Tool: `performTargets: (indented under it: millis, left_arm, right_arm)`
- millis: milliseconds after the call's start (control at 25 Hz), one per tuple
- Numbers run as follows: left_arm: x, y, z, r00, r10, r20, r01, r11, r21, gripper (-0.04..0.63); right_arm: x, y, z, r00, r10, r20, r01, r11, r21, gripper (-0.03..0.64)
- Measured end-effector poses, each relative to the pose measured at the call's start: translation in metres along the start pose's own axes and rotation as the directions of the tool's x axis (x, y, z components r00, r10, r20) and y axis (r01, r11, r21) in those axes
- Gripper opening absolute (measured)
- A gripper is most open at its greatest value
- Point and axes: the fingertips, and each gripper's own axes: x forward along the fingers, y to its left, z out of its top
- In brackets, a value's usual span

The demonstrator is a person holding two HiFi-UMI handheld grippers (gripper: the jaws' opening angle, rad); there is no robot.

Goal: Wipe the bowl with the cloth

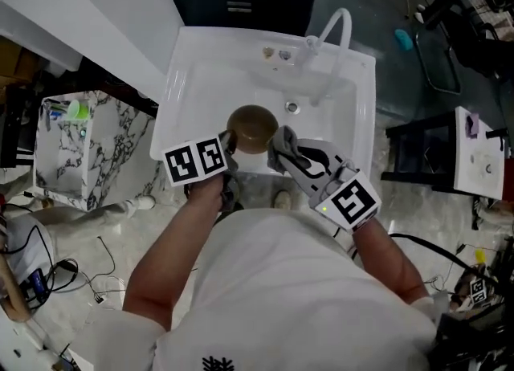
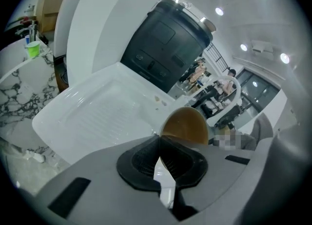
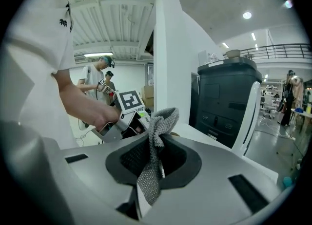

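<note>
A brown bowl (image 1: 253, 128) is held over the white sink (image 1: 359, 96), tipped on its side. My left gripper (image 1: 228, 145) is shut on the bowl's rim; in the left gripper view the bowl (image 2: 185, 125) rises just past the closed pads (image 2: 141, 160). My right gripper (image 1: 286, 155) is shut on a grey knitted cloth (image 1: 282, 141), which sits right beside the bowl. In the right gripper view the cloth (image 3: 156, 146) hangs pinched between the pads, and the left gripper's marker cube (image 3: 128, 100) shows beyond it.
A white faucet (image 1: 334, 29) curves over the sink's back. A marble counter (image 1: 100, 148) with a green cup (image 1: 78, 109) stands to the left. A dark cabinet (image 2: 163, 41) is behind the sink. Cables (image 1: 48, 269) lie on the floor at left.
</note>
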Motion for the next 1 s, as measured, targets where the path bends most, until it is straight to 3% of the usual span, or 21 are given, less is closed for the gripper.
performTargets:
  millis: [480,1000]
  left_arm:
    - [-0.019,-0.027,-0.02,0.999,0.034,-0.015,-0.034,0.999,0.025,0.017]
    - [-0.021,-0.039,-0.023,0.998,0.068,-0.017,-0.066,0.99,0.124,0.017]
  right_arm:
    - [0.029,0.004,-0.037,0.994,0.019,-0.111,-0.026,0.998,-0.058,0.046]
    - [0.049,0.011,-0.062,0.948,-0.049,-0.314,-0.04,0.962,-0.271,0.046]
